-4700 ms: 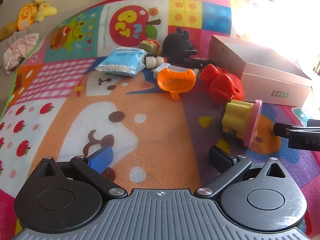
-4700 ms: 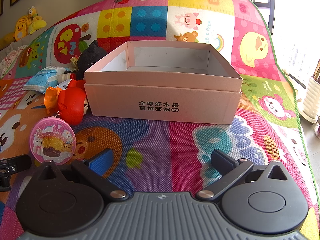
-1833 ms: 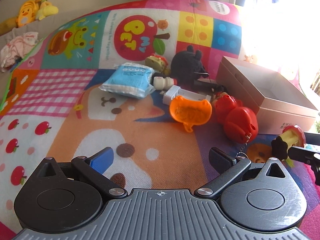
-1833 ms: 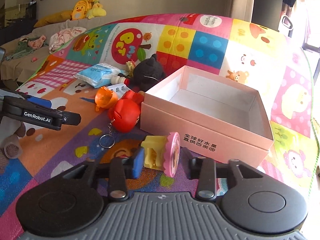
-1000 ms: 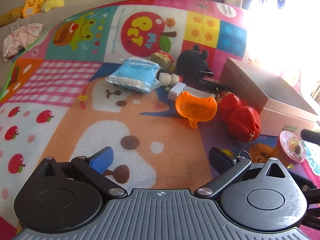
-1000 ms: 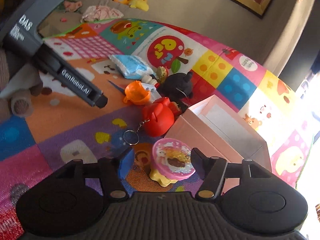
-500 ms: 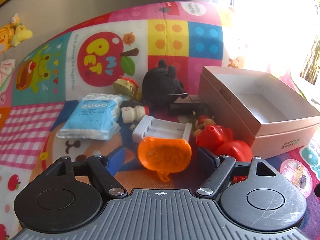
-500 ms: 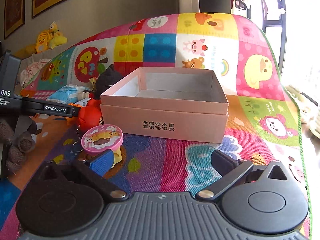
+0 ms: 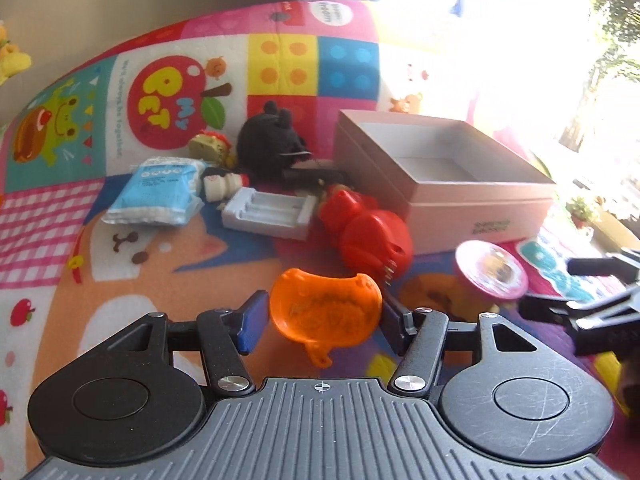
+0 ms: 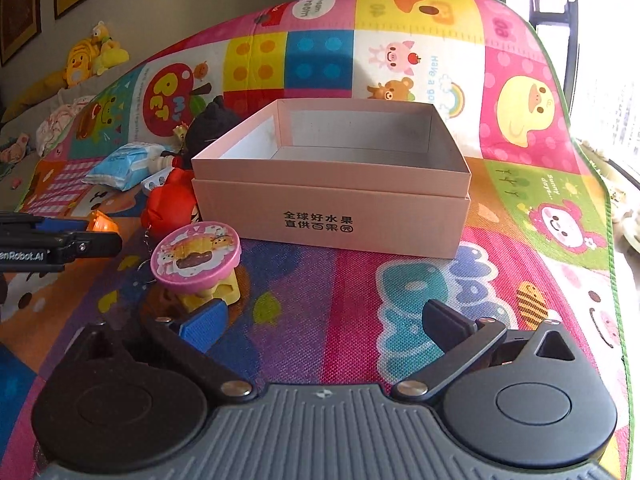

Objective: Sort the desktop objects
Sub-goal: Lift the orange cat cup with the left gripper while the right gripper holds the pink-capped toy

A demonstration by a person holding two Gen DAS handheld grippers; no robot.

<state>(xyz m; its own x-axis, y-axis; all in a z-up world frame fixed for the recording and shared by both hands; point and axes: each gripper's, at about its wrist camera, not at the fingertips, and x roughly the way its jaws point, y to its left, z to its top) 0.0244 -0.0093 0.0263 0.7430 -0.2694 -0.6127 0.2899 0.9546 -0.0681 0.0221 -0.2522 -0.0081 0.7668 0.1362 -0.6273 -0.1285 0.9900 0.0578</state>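
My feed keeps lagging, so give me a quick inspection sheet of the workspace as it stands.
Surface: colourful cartoon play mat, sunlit on the right.
Job's things: open pink box, nothing seen inside; orange scoop between the left gripper's fingers; pink-topped yellow toy on the mat before the box.
Clutter: red toy, white battery holder, blue packet, black plush, all left of the box.
Grippers: left gripper shut on the scoop; right gripper open, holding nothing.
Cables: nothing seen.
Surroundings: yellow plush toys by the wall; bright window on the right.
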